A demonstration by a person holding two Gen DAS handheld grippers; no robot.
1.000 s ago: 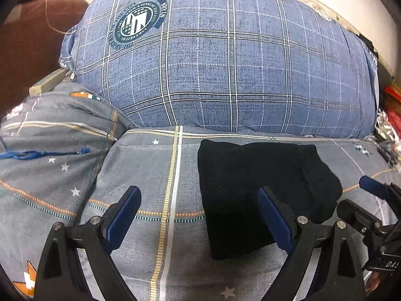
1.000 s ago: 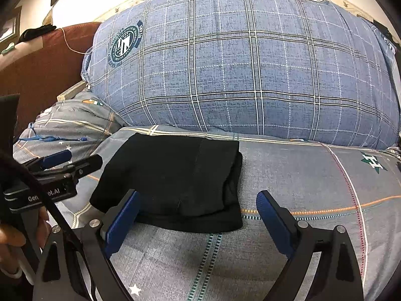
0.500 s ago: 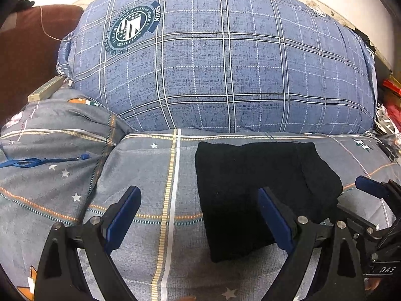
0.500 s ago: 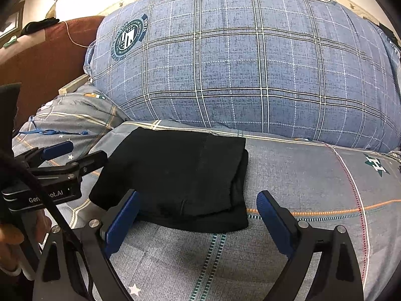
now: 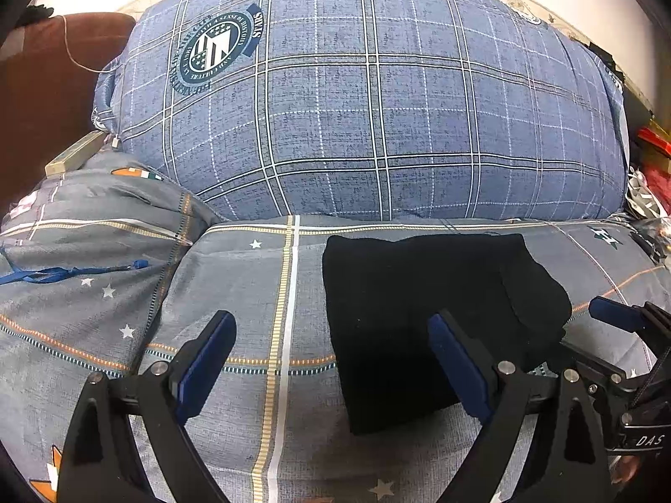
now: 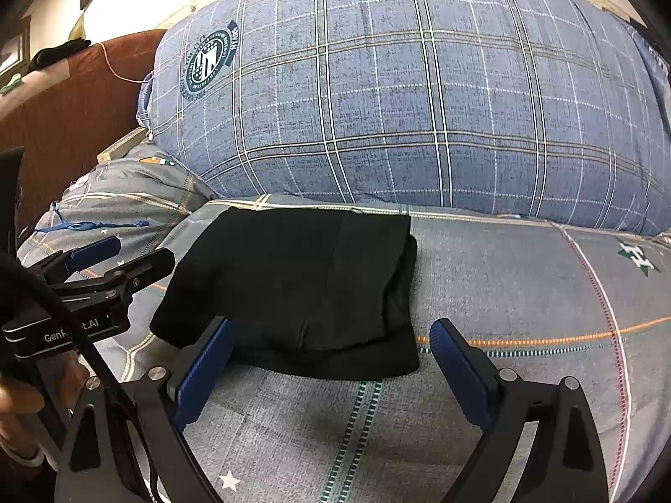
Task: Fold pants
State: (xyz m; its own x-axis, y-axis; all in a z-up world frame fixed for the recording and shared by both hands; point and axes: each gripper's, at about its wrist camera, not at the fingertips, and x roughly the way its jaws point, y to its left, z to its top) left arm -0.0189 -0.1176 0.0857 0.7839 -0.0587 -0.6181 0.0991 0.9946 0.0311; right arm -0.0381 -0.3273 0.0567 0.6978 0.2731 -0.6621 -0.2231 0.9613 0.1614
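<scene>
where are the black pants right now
The folded black pants lie flat on the grey bedspread, just in front of the big blue plaid pillow: left of centre in the right wrist view, right of centre in the left.

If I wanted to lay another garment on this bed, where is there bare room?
Bare grey bedsheet lies right of the folded black pants, below the big blue plaid pillow. A second bare strip runs between the pants and the rumpled grey bedding on the left. It is crowded near the front, where both grippers hover, jaws open and empty.
</scene>
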